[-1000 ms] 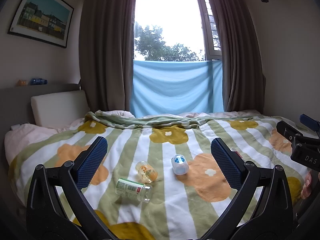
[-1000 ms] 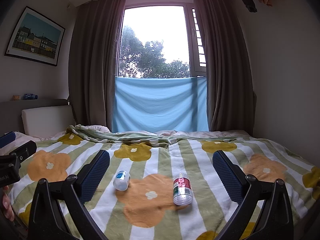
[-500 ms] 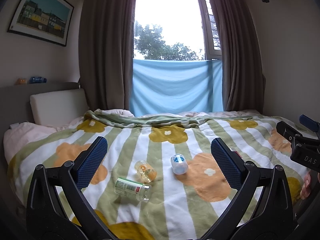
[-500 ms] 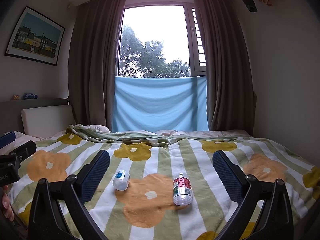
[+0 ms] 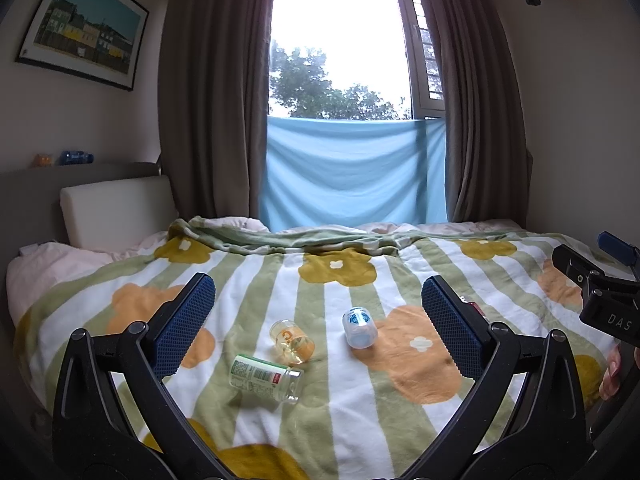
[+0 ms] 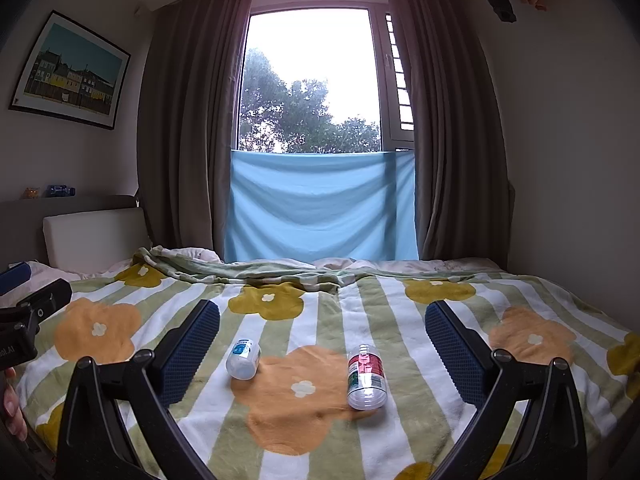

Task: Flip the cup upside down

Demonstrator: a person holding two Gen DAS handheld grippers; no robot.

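Observation:
Several small cups lie on their sides on the flowered blanket. In the left wrist view a clear green-labelled cup is nearest, an orange-labelled one lies just behind it, and a white blue-labelled one is to the right. My left gripper hovers open above and short of them, holding nothing. In the right wrist view the blue-labelled cup and a red-labelled cup lie between the spread fingers of my right gripper, which is open and apart from both.
A white pillow and grey headboard stand at the left. Brown curtains and a blue cloth cover the window behind the bed. The right gripper's body shows at the left view's right edge, with a person's fingers below it.
The left wrist view has drifted very slightly. The cups lie where they were and both grippers stay open.

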